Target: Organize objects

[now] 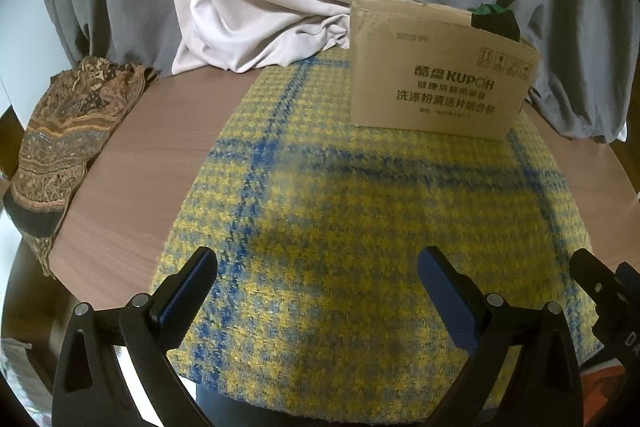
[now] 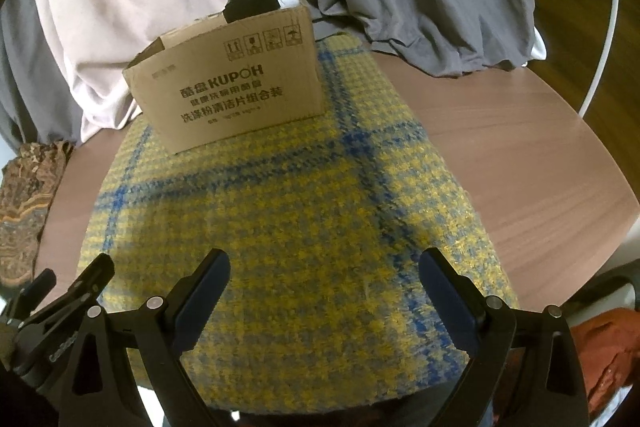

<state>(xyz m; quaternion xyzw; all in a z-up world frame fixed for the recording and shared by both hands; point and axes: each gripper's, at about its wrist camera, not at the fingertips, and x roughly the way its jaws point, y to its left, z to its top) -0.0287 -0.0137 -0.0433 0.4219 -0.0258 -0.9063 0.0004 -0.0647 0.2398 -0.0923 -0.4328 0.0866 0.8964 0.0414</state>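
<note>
We are hovering both the left gripper (image 1: 316, 267) and right gripper (image 2: 324, 269) spread and empty over the yellow-blue checked woollen cloth (image 1: 360, 219), judging little remains beyond the brown cardboard box (image 1: 436, 67) already holding dark items (image 1: 496, 19) at its far edge.

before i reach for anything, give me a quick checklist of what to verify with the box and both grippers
1. Left gripper open and holding nothing: ok, its fingers stand wide apart over the yellow plaid cloth.
2. Right gripper open and holding nothing: ok, same wide gap.
3. Cardboard box upright and steady on the cloth: ok, it sits flat at the far end.
4. Path to the box free: ok, only bare cloth lies between the fingers and the box.
5. Box contents known: cannot tell, only a dark item pokes out at the top.
6. Patterned brown cloth out of the way: ok, it lies at the table's left edge, apart from the plaid cloth.
</note>
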